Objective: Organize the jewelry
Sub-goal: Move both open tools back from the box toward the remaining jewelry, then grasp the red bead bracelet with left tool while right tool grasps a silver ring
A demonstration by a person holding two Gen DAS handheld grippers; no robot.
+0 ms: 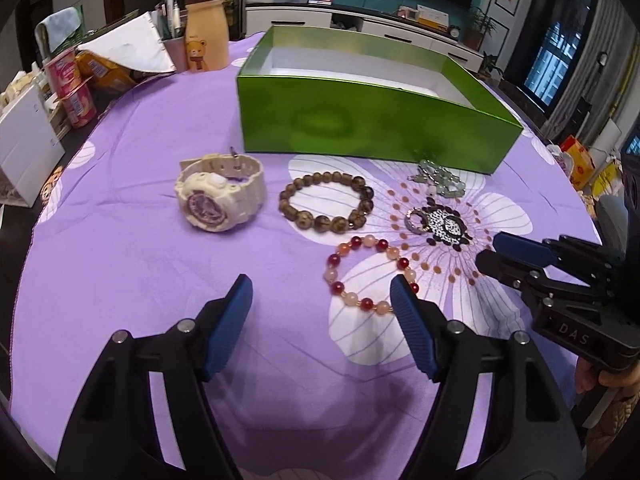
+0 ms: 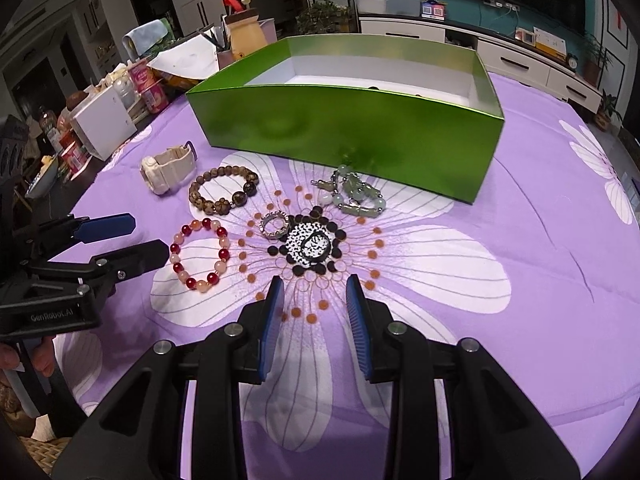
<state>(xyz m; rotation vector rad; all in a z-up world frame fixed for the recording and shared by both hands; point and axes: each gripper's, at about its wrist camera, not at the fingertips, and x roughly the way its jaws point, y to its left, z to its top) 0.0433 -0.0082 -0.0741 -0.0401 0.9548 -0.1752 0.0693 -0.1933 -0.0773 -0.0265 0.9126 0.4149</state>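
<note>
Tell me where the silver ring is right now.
The silver ring lies flat on the purple cloth, left of the printed flower's dark centre, between the brown bead bracelet and the red-and-pink bracelet.

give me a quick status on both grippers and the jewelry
Left gripper open, empty. Right gripper open, empty. Watch, bracelets, ring on cloth; green box open. Nothing in the way.

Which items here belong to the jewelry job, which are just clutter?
Job:
- green box
- cream watch
- brown bead bracelet
- red and pink bead bracelet
- pale green bead bracelet
- silver ring

Clutter:
- bear bottle
- pink cups
- white carton
- pen cup
</note>
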